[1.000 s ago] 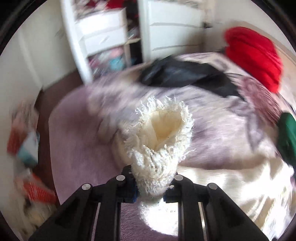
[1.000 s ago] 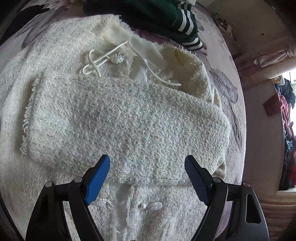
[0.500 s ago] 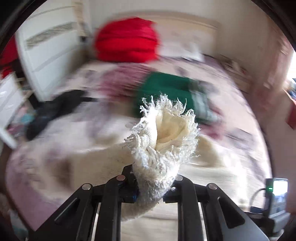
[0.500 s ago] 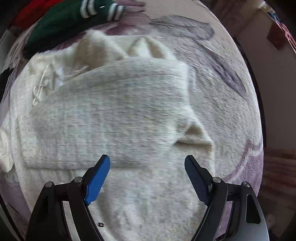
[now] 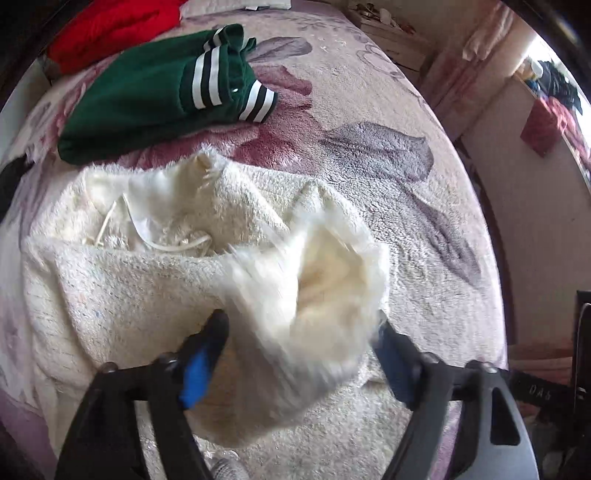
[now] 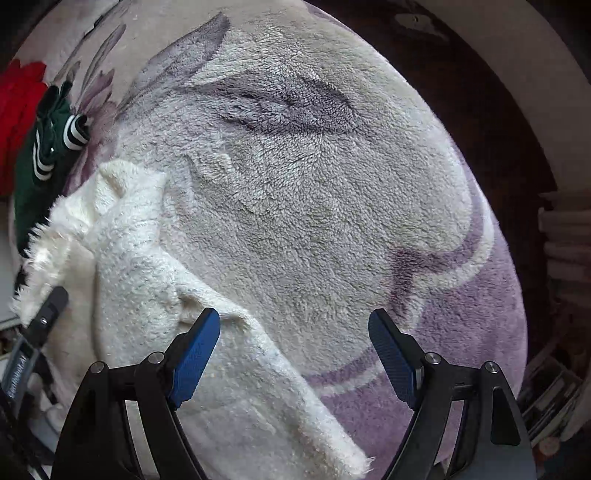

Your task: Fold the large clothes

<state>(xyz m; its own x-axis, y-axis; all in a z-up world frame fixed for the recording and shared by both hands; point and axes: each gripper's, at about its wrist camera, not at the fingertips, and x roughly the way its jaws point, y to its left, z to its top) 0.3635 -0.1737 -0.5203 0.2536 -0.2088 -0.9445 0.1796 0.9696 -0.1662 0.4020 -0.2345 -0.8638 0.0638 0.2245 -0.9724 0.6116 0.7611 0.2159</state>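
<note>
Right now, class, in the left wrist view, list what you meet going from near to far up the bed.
Left gripper, jaws opening around a frayed cream sleeve cuff → fuzzy cream knit jacket → dark green garment with white stripes → red fabric bundle.

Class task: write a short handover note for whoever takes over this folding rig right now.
Left tool: jaws opening, the fringed sleeve cuff between them but no longer pinched.
Right tool: open, empty, above the cream jacket's edge and the floral blanket.
Jacket lies on the blanket; a folded green garment sits beyond it.
Done: one sleeve folded across the body, second brought over.
Left: let the cuff settle, then fold the body.
</note>
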